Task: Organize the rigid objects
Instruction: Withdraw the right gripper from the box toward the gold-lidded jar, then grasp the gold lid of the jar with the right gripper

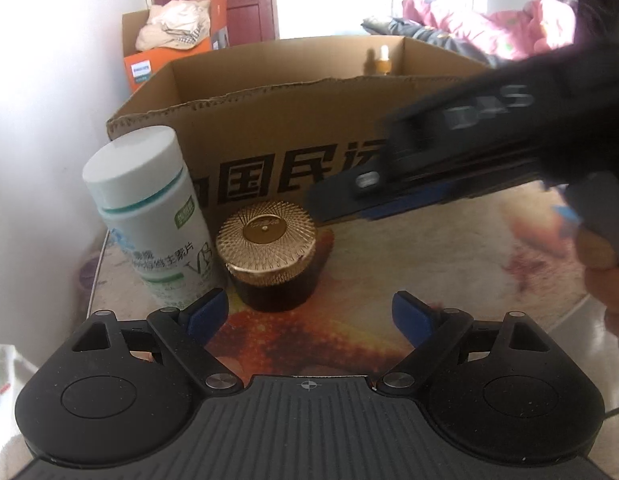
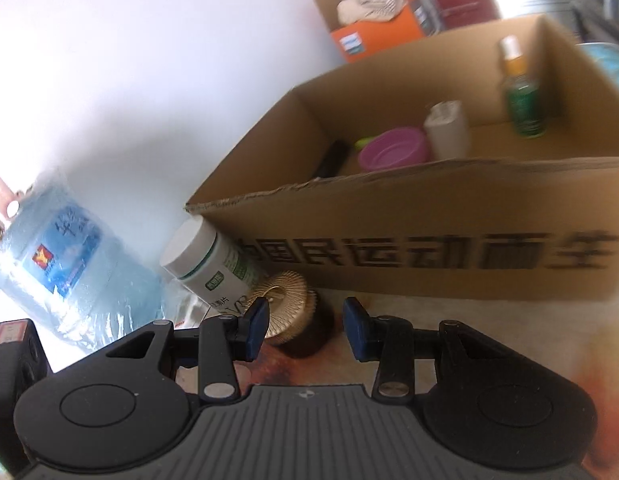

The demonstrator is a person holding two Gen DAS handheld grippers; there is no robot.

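A white pill bottle (image 1: 149,216) and a dark jar with a gold ribbed lid (image 1: 269,252) stand side by side on the patterned tabletop (image 1: 449,280), just in front of a cardboard box (image 1: 289,120). My left gripper (image 1: 309,316) is open wide, near the jar, with nothing between its fingers. My right gripper (image 2: 305,328) is partly open just short of the jar (image 2: 305,340), and its pads do not touch it. Its blurred fingers (image 1: 373,208) cross the left wrist view above and right of the jar. The bottle (image 2: 213,264) stands against the box corner.
The open box (image 2: 429,216) holds a green bottle (image 2: 523,100), a white container (image 2: 447,128), a purple bowl (image 2: 391,148) and a dark item (image 2: 331,158). A wrapped water jug (image 2: 57,260) stands to the left by the white wall. An orange carton (image 2: 373,28) sits behind.
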